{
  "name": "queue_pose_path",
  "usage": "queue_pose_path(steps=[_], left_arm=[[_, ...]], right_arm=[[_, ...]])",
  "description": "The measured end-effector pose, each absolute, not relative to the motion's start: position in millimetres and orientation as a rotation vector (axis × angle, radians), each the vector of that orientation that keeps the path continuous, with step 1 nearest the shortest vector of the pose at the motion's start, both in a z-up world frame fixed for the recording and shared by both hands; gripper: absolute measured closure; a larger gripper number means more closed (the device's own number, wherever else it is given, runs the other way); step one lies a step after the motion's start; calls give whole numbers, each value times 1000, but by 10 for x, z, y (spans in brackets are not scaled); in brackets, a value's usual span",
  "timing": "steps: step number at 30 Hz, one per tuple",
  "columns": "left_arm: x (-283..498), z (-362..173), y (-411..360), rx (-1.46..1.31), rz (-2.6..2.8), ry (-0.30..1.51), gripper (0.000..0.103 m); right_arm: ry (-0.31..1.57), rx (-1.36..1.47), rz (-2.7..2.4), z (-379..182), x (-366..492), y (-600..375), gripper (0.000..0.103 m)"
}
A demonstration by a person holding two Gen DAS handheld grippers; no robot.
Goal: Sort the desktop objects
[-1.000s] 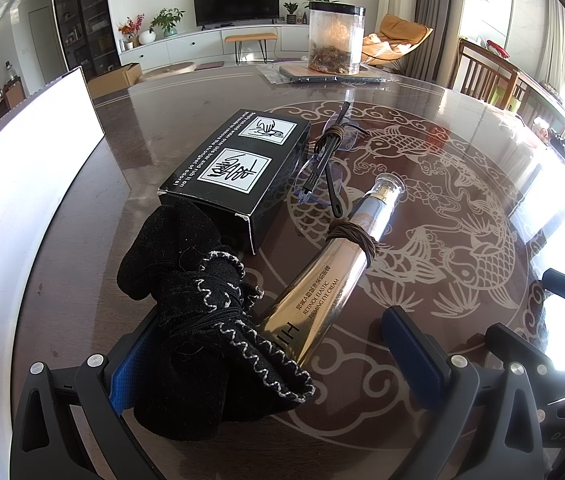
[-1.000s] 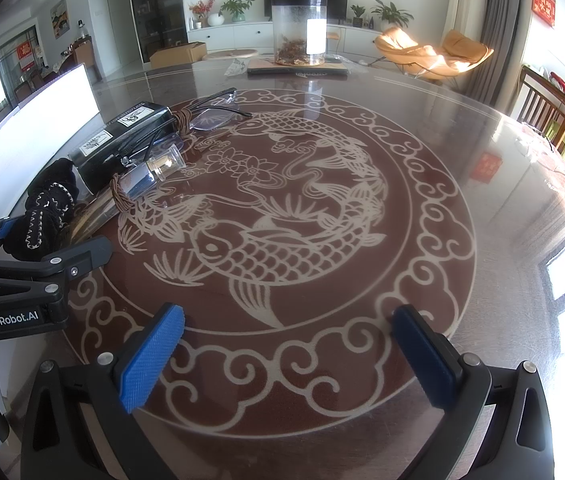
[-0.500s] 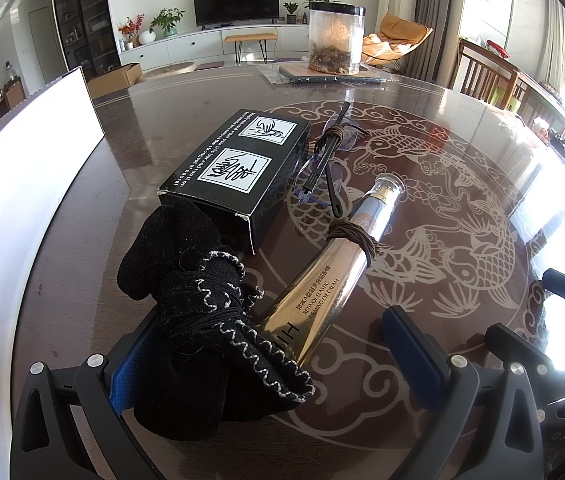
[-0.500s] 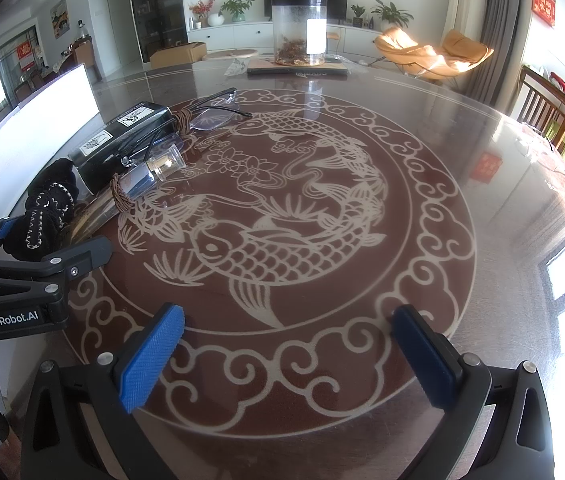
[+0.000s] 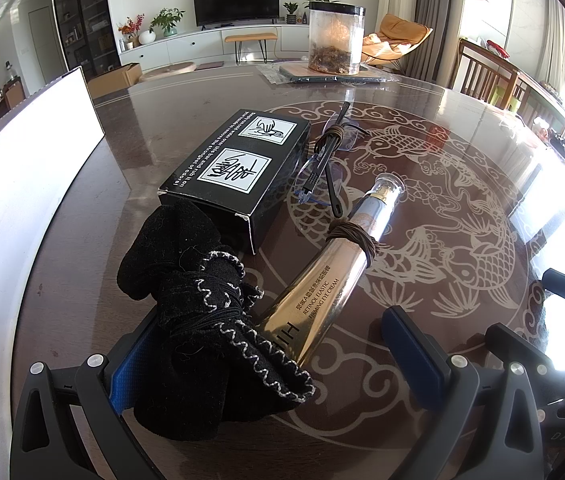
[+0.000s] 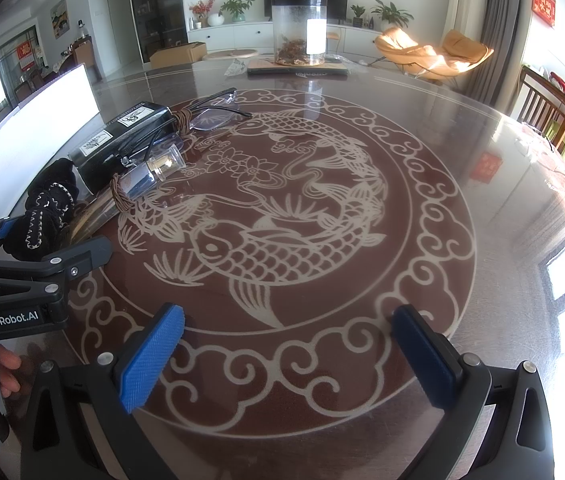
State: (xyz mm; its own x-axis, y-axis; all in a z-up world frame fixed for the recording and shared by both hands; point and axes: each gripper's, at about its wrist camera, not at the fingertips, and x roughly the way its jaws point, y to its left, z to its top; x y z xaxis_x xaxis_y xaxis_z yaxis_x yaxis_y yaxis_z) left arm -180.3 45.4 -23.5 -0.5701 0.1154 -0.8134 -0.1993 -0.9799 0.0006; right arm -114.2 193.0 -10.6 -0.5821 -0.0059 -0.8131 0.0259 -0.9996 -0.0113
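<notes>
Left gripper [image 5: 278,356]: gaped wide, empty; black glove [image 5: 202,320] and gold tube [image 5: 322,284] lay between its fingers.
Right gripper [image 6: 286,356]: wide open, nothing held.
Progress: seemingly all unsorted.

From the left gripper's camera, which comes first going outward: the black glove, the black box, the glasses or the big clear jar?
1. Black glove, lying against the left gripper's left finger.
2. Black box, just beyond the glove, left of centre.
3. Glasses, beside the box, reaching slightly farther.
4. Clear jar, at the far table edge.
</notes>
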Motion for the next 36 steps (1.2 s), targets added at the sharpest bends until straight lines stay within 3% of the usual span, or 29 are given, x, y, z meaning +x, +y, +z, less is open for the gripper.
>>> queue_pose_path(steps=[6, 10, 15, 20, 23, 24, 25, 26, 27, 36], left_arm=[[-1654, -201, 374, -1464, 2494, 208, 0], [-1262, -212, 110, -1368, 2441, 270, 0], [-1330, -86, 92, -1324, 2474, 401, 0], [-1627, 143, -68, -1284, 2514, 100, 0], [-1841, 54, -18, -1357, 2509, 58, 0], [-1896, -15, 22, -1388, 2515, 91, 2], [-1914, -71, 46, -1407, 2519, 120, 33], [-1886, -59, 13, -1373, 2500, 61, 53], [-1864, -42, -24, -1367, 2511, 23, 66], [-1060, -21, -379, -1330, 2630, 87, 68]], right_arm=[[34, 1428, -2778, -106, -1142, 1930, 0], [34, 1427, -2778, -107, -1143, 1931, 0], [34, 1428, -2778, -107, -1144, 1930, 0], [34, 1427, -2778, -109, -1144, 1930, 0], [34, 1427, -2778, -110, -1145, 1930, 0], [34, 1427, -2778, -110, -1145, 1931, 0], [34, 1427, -2778, -110, -1145, 1931, 0], [34, 1427, -2778, -110, -1145, 1931, 0], [34, 1427, -2778, -109, -1145, 1930, 0], [28, 1428, -2776, -109, -1142, 1935, 0]])
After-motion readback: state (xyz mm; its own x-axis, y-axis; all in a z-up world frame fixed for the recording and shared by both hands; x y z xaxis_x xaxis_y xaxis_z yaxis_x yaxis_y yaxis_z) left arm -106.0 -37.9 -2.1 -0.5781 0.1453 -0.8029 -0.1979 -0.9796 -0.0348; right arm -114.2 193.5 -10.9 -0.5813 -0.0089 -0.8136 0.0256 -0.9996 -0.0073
